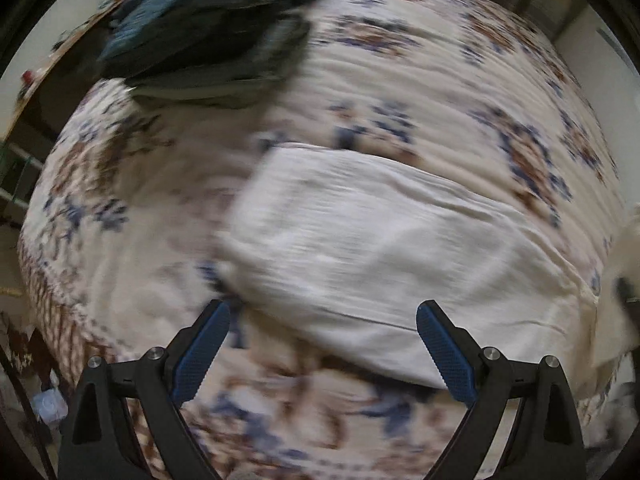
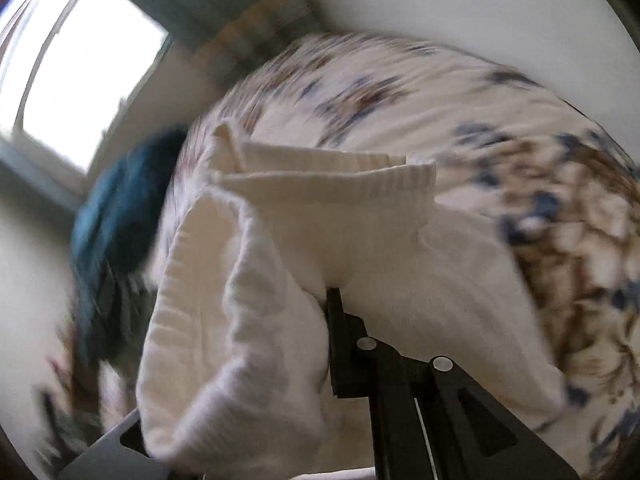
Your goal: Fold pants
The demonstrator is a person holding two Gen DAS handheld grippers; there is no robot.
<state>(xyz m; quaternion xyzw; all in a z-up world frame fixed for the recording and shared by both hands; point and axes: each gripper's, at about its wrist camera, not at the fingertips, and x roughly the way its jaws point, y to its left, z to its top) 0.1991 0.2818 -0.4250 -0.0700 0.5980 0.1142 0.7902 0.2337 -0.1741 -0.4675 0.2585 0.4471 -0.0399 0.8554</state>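
Observation:
The cream-white pants (image 1: 360, 240) lie in a folded slab on the floral bedsheet (image 1: 400, 92). My left gripper (image 1: 324, 307) hovers just above their near edge, open, with nothing between its blue pads (image 1: 200, 354). In the right wrist view, my right gripper (image 2: 326, 294) is shut on a bunch of the pants (image 2: 248, 300). The cloth drapes over and hides its left finger. A ribbed hem (image 2: 320, 176) stands up beyond the grip. Both views are motion-blurred.
A heap of dark teal clothes (image 1: 208, 20) sits at the far left of the bed, also showing in the right wrist view as teal clothes (image 2: 120, 220). A bright window (image 2: 80, 60) and a white wall (image 2: 480, 8) lie behind the bed. Furniture and floor (image 1: 24, 184) border the left bed edge.

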